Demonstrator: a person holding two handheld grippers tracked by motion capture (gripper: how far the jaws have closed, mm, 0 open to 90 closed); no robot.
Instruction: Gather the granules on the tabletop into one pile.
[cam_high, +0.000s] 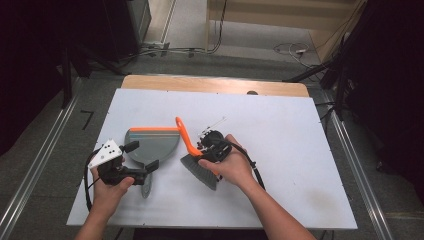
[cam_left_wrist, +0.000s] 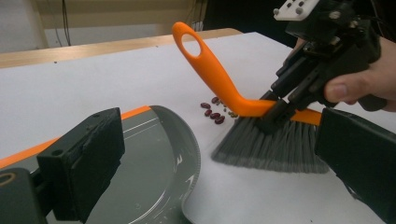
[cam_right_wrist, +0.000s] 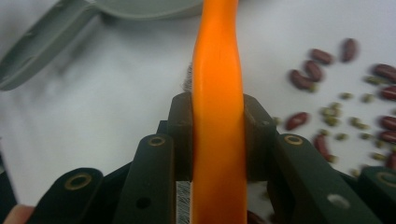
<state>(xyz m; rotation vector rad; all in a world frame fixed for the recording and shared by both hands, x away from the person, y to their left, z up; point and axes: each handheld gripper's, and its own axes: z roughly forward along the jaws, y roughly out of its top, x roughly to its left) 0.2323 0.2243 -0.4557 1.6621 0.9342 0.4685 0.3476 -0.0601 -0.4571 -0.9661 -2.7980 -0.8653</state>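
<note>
High view: left gripper (cam_high: 142, 161) open, jaws astride grey dustpan (cam_high: 152, 145) rim; right gripper (cam_high: 202, 150) clamps orange brush (cam_high: 192, 150) beside it
Left gripper view: bristles beyond right jaw, beans (cam_left_wrist: 214, 112) behind
Right gripper view: handle pinched between pads, beans right

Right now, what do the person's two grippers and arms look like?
Both grippers are black. The left gripper carries a grey three-cornered plate with dark dots on top, and its jaws end in blocky black pads. The right gripper trails a black looping cable and has brass-ringed screw holes. Both forearms are bare, no sleeves.
</note>
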